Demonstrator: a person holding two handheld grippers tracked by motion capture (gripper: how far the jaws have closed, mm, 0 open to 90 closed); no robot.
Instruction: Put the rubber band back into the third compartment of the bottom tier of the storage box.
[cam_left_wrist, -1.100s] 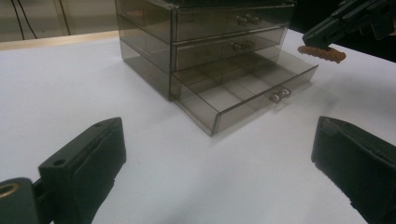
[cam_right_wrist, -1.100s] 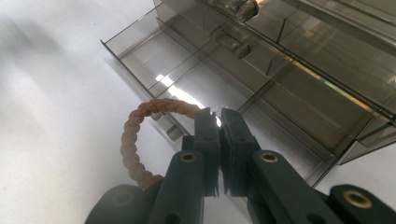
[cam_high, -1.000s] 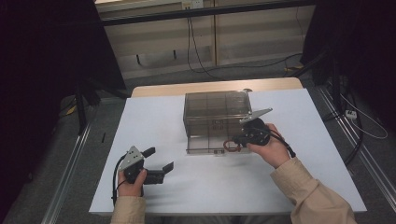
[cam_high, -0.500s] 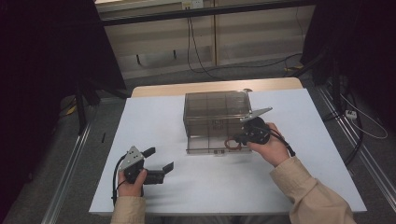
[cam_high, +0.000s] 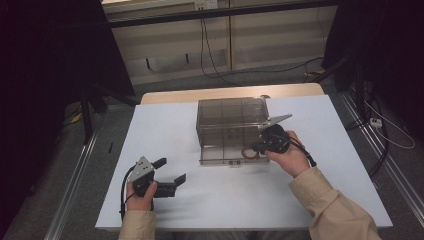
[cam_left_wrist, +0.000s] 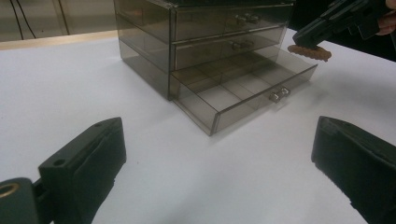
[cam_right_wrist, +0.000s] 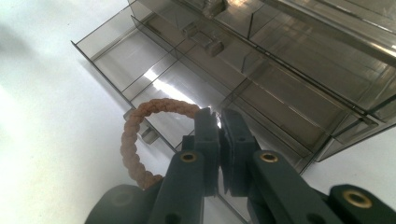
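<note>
A smoky clear drawer box stands mid-table with its bottom drawer pulled out toward me. My right gripper hovers over the drawer's right front corner, shut on a brown braided bracelet. In the right gripper view the bracelet loops out to the left of the closed right gripper, above the drawer's compartments. My left gripper rests near the table's front left, open with nothing in it. In the left gripper view the left gripper faces the open drawer, with the bracelet hanging beyond it.
The white table has bare surface all round the box. Its front edge is close to my forearms. The two upper drawers are closed. Cables lie on the floor beyond the table, with rails along both sides.
</note>
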